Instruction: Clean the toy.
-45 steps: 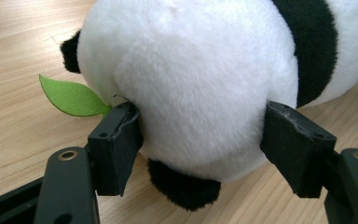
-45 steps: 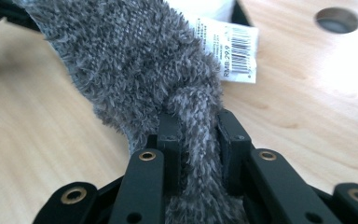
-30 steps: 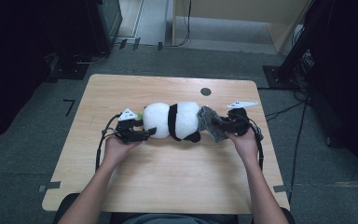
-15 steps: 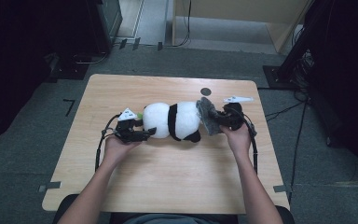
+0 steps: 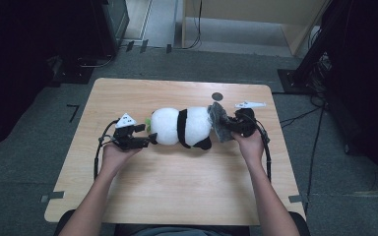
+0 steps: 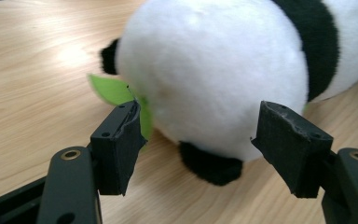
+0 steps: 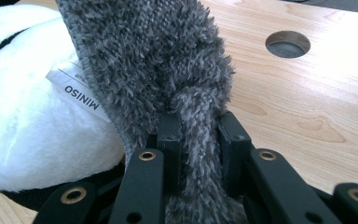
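Your right gripper [image 7: 198, 135] pinches the grey cloth [image 7: 154, 60], now lifted against the toy panda [image 5: 182, 127] in the middle of the table [image 5: 177, 196], ready to wipe, while your left gripper [image 6: 205, 140] has just narrowed a little, pads off, with bare wood toward every edge.

Table middle: taken up by the plush panda [image 5: 182, 127], laid lengthwise from 9 to 3 o'clock.
3 o'clock end: blocked by the grey cloth [image 5: 220, 123], clamped in the right gripper [image 5: 232, 127] and pressed against the panda.
9 o'clock end: the left gripper [image 5: 148, 133] is set with its jaws spread, a narrow gap being left to the panda.
6 o'clock side: bare table [image 5: 177, 187] is offered between the forearms.
12 o'clock side: an open strip is left, broken by the round hole [image 5: 217, 96].
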### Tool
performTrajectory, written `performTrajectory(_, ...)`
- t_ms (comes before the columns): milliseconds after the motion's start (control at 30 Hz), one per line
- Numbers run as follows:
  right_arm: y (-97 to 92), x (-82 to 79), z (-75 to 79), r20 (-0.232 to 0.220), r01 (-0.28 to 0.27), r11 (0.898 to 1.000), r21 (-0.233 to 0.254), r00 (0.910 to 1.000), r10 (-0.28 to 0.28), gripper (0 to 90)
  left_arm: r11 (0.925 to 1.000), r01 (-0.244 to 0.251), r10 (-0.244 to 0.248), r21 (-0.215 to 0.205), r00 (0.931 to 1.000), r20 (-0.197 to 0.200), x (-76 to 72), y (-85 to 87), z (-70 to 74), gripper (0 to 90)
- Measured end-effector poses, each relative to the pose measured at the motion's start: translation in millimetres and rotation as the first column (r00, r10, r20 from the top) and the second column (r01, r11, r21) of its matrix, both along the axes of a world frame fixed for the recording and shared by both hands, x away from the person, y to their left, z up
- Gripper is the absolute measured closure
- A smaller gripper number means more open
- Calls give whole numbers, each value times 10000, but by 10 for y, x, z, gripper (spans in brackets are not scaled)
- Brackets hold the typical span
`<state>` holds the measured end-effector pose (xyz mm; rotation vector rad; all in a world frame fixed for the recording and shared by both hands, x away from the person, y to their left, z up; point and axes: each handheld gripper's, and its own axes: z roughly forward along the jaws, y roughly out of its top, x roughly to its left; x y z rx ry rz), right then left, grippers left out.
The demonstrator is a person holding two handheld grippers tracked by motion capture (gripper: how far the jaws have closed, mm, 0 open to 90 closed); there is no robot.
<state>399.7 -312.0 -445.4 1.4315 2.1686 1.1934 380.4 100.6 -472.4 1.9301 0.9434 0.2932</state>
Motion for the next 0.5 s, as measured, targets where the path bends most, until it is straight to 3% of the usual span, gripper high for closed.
performTrajectory(400, 1, 50, 4, -84, -28, 10000, -60, 10000, 28, 749, 9992, -155, 151, -368, 9998, -128, 318, 241, -77, 327)
performTrajectory(500, -6, 75, 5, -169, -75, 10000, -33, 9998, 75, 749, 9986, 77, -81, -523, 9999, -79, 400, 251, -87, 325)
